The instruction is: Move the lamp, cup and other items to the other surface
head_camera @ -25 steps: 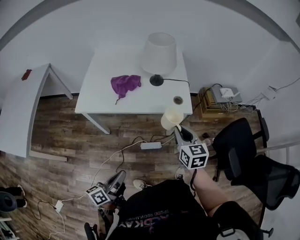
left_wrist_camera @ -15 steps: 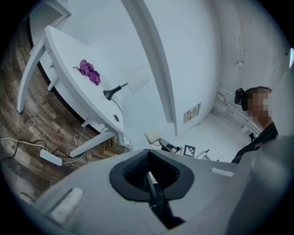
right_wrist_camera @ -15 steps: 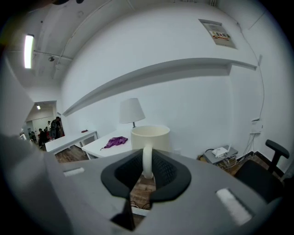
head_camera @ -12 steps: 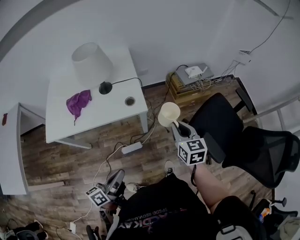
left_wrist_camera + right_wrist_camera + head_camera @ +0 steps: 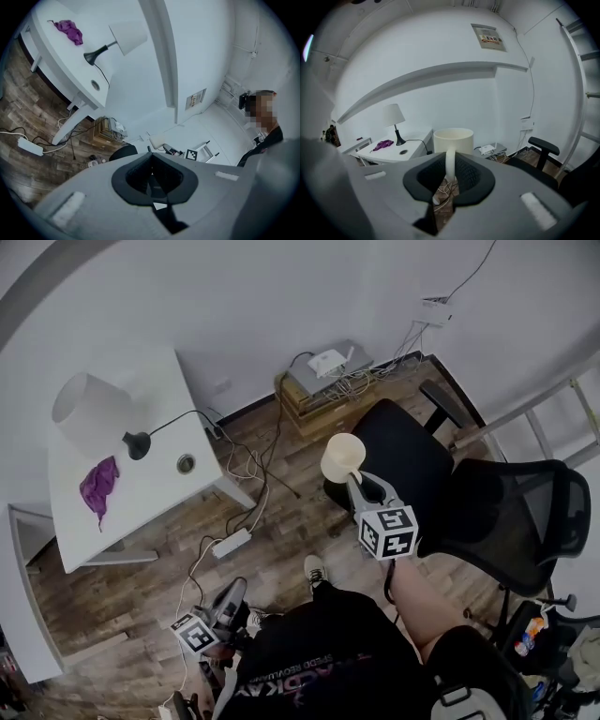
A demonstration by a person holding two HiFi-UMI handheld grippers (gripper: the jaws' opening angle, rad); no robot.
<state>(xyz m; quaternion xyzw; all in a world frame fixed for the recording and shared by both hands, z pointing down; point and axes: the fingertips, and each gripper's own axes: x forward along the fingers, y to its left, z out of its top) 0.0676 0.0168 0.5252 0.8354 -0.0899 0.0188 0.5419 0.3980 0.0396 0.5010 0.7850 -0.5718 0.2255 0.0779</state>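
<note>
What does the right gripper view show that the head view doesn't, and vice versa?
Only the right gripper view: the right claw pinching the cup by its handle, and a wall sign. Only the head view: the left claw and the person's shoe. Both: the cup, lamp, purple cloth and white table.

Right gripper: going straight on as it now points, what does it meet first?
Beyond the cup that the right gripper holds, the line runs between the table and the router stack. It probably meets the wall first, low down, but depth is unclear.
</note>
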